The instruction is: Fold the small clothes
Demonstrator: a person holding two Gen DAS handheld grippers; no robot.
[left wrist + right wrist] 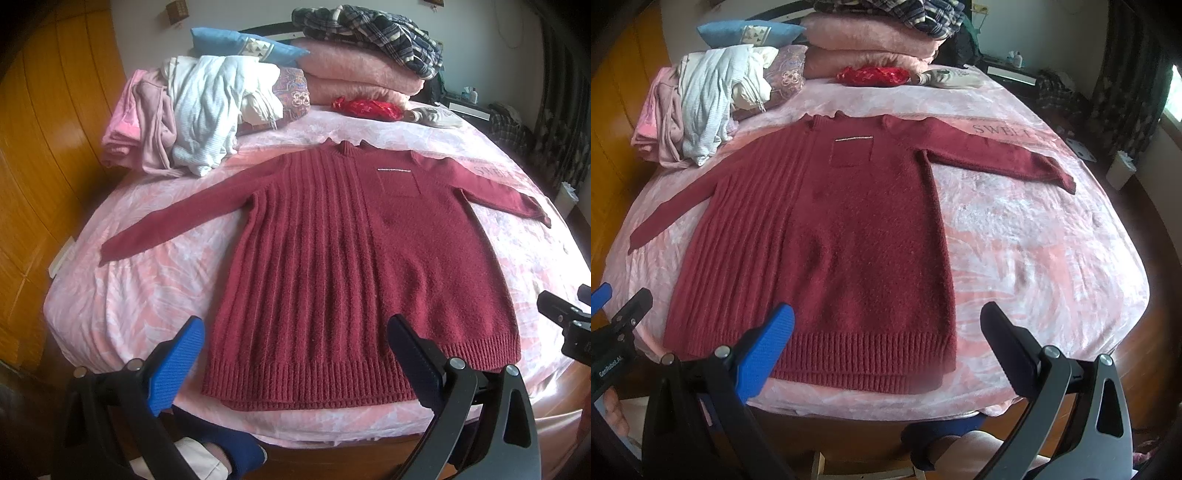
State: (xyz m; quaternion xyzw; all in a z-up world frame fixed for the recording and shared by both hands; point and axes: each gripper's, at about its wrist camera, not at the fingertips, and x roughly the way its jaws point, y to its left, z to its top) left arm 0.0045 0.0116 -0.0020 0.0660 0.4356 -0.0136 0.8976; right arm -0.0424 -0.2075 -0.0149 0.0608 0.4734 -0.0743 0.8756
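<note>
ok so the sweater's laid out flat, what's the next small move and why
Probably bring the left tongs to the sleeve lying out to the left and fold it across the body. The maroon sweater lies flat and face up on the bed with both sleeves spread wide, and both tongs, the right tongs too, hover open and empty near the hem.

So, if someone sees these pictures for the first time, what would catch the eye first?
The dark red sweater dominates, spread flat with sleeves out across the pink bedspread. Behind it, a heap of pale clothes lies at the far left, beside folded pink blankets. Both open grippers, left gripper and right gripper, hover near the hem.
</note>
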